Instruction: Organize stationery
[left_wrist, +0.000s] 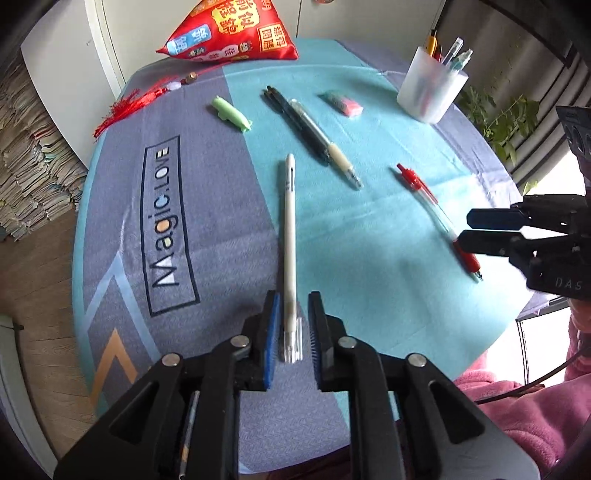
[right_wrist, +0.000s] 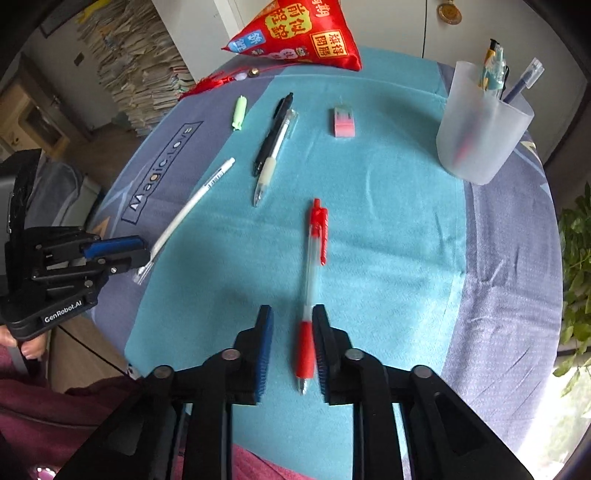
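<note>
While my left gripper (left_wrist: 291, 325) hangs low over the tablecloth (left_wrist: 369, 240), its two fingers stand spread on either side of the capped end of the white pen (left_wrist: 289, 236), with a gap on each side and neither blue pad (left_wrist: 271, 332) touching the barrel. That pen lies flat on the cloth and runs away from me toward the frosted pen cup (left_wrist: 430, 92), which stands upright at the far right corner with several pens in it.

My right gripper (right_wrist: 291, 343) is likewise spread, straddling the grip end of the red pen (right_wrist: 312, 280). The red rubber grip sits just beside the right-hand finger; I cannot tell whether it touches. The left-hand pad is clearly apart from it. The pen rests flat on the teal panel of the cloth, its clip end pointing away toward the cup (right_wrist: 480, 129).

Left of the cup, in the middle of the cloth, a black pen (left_wrist: 295, 122) and a clear pen with a pale grip (left_wrist: 328, 147) lie side by side, touching along their length. Between that pair and the cup lies a pink and green eraser (left_wrist: 341, 103). Farther left of the cup, past the two pens, lies a small green pig-shaped piece (left_wrist: 231, 112). Behind all of these, at the far edge, sits a red triangular pouch with printed characters (left_wrist: 232, 29), and a red tassel (left_wrist: 125, 107) trails from it across the grey part of the cloth.
</note>
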